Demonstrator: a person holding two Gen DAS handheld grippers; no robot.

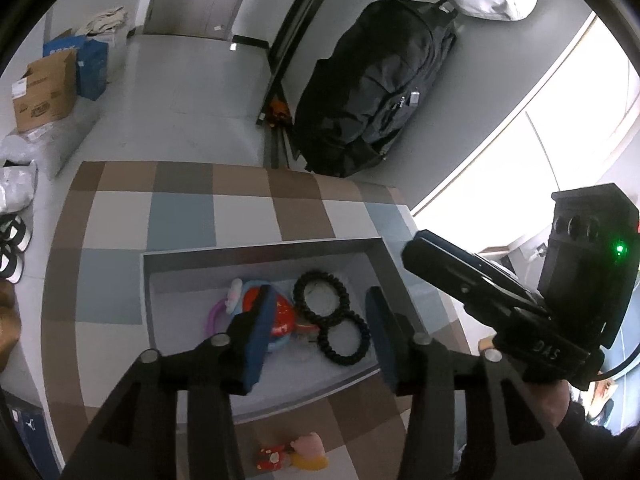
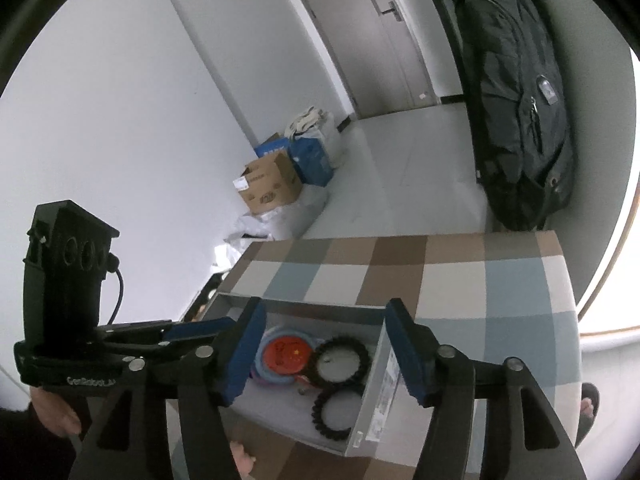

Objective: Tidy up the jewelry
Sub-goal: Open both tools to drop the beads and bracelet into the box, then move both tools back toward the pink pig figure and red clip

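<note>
left gripper [image 1: 316,330]: jaws apart, holding nothing, hanging over the tray.
right gripper [image 2: 324,354]: jaws apart, holding nothing, over the same tray from its right side.
tray [image 1: 256,258]: grey, shallow, in the middle of the checked tabletop [image 1: 180,208].
in the tray: two black coiled hair ties [image 1: 322,294] touching each other on the right; a red round piece [image 1: 280,314] on a blue ring beside them; a purple ring [image 1: 214,316] to the left.
left out: a small red and pink trinket [image 1: 294,456] on the tabletop, near side of the tray.
progress: most pieces seem gathered; the trinket looks like the one left.
</note>
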